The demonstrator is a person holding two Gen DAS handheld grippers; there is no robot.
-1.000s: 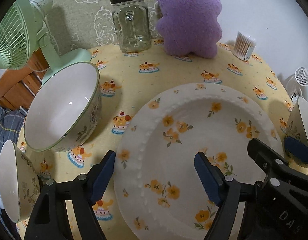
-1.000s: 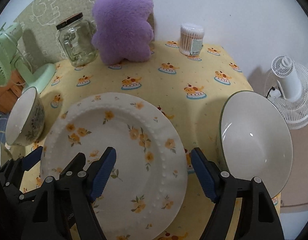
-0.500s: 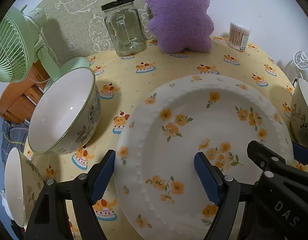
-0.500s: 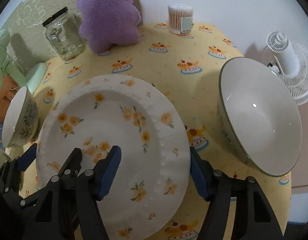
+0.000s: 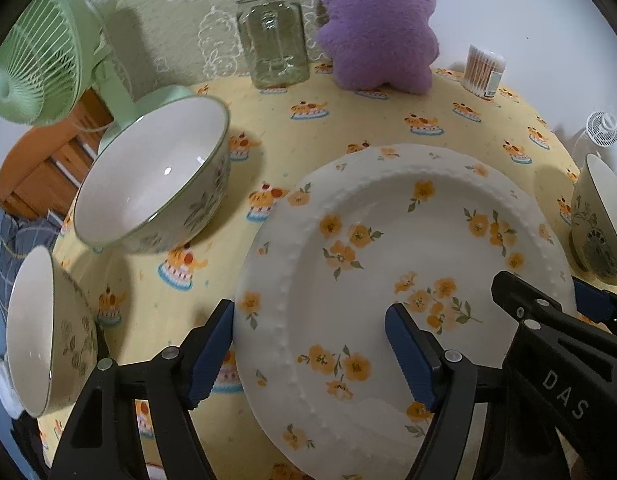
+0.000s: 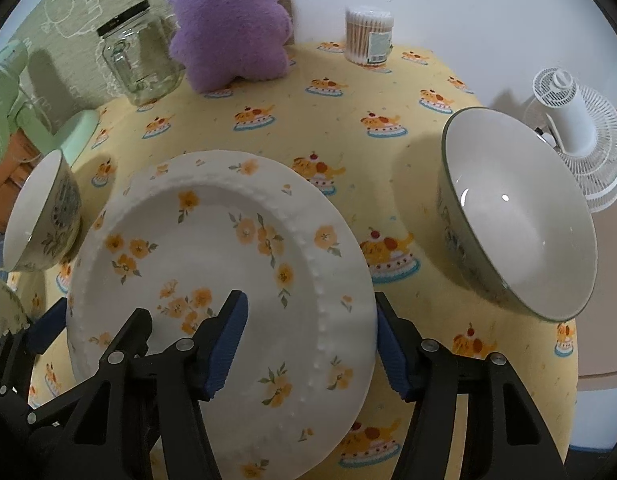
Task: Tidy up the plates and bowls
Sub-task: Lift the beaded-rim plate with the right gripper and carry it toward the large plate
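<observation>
The round white ceramic plate with orange flowers and a beaded rim (image 5: 412, 276) (image 6: 224, 280) is lying in the middle of the desk, on the yellow tablecloth printed with cake-and-dog motifs (image 5: 348, 116) (image 6: 348, 92). The left gripper (image 5: 308, 350) is straddling the plate's left rim with its blue-padded jaws spread wide, one pad outside the rim and one over the plate's face, gripping nothing. The right gripper (image 6: 308, 340) is straddling the plate's right rim likewise, jaws wide apart and holding nothing. Left of the plate a green-rimmed white bowl with a leaf pattern (image 5: 156, 176) (image 6: 44, 216) is sitting, with a second similar bowl (image 5: 48, 332) nearer the desk's front left edge. Right of the plate, well apart, a larger green-rimmed white bowl (image 6: 516, 212) (image 5: 600, 220) is resting. Behind the plate, along the wall, a clear glass jar with a black lid (image 5: 272, 36) (image 6: 138, 60), a purple plush cushion (image 5: 376, 20) (image 6: 232, 20) and a tub of cotton swabs (image 5: 484, 70) (image 6: 368, 36) are standing. A mint-green desk fan (image 5: 48, 60) (image 6: 12, 96) is standing behind the left bowl.
</observation>
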